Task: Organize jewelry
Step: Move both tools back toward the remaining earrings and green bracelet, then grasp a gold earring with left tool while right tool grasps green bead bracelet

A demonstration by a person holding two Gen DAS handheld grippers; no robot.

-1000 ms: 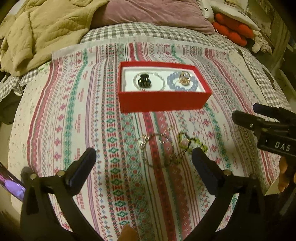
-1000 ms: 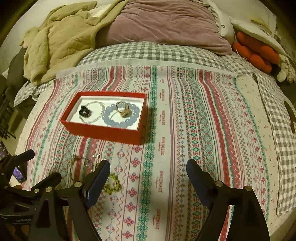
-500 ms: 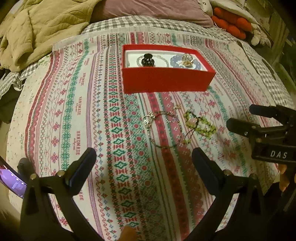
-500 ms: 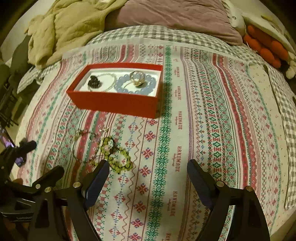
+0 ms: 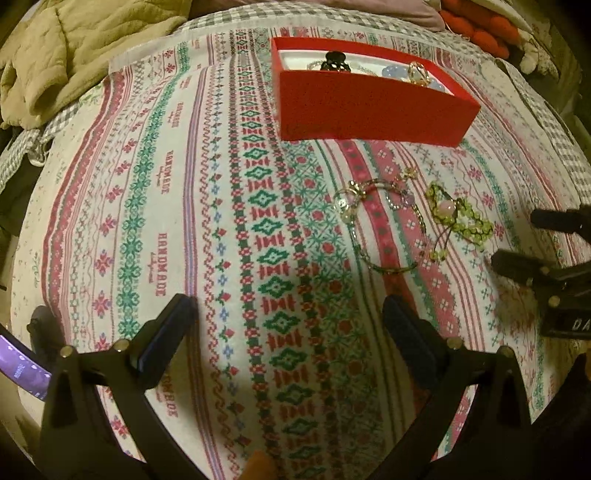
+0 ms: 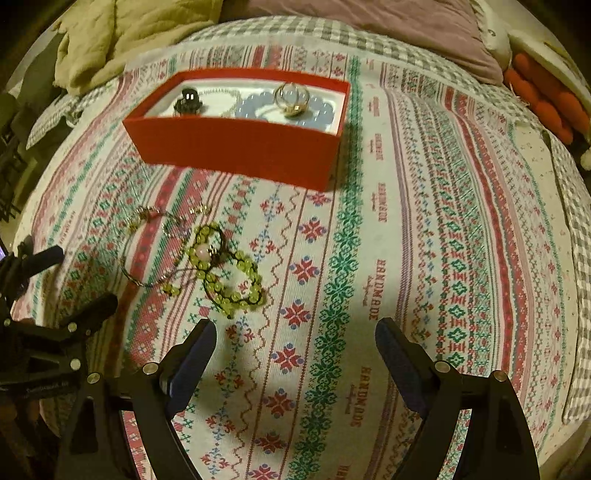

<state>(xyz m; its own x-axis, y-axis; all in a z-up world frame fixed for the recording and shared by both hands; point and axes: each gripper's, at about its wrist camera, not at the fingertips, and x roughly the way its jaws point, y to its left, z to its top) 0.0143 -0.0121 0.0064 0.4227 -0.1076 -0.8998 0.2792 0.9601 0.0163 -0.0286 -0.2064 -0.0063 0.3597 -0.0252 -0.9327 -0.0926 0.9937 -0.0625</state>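
repeating "handmade" lettering on the bedspread (image 6: 373, 295) beneath both tools (image 5: 288, 325) (image 6: 295, 343), wide open, empty

Bed (image 6: 461, 229), covered by a striped cloth woven in red, green and white, the word "HANDMADE" repeated along it; grey checked sheet (image 6: 295, 31) beyond. On the cloth: red box (image 6: 236, 144), open-topped; near its front, well clear of it, a green bead bracelet (image 6: 229, 273) and a thin chain bracelet (image 6: 147, 251), touching or overlapping. At the head: khaki quilt (image 6: 122, 33), crumpled; mauve pillow (image 6: 388, 22); orange plush toy (image 6: 546, 99).
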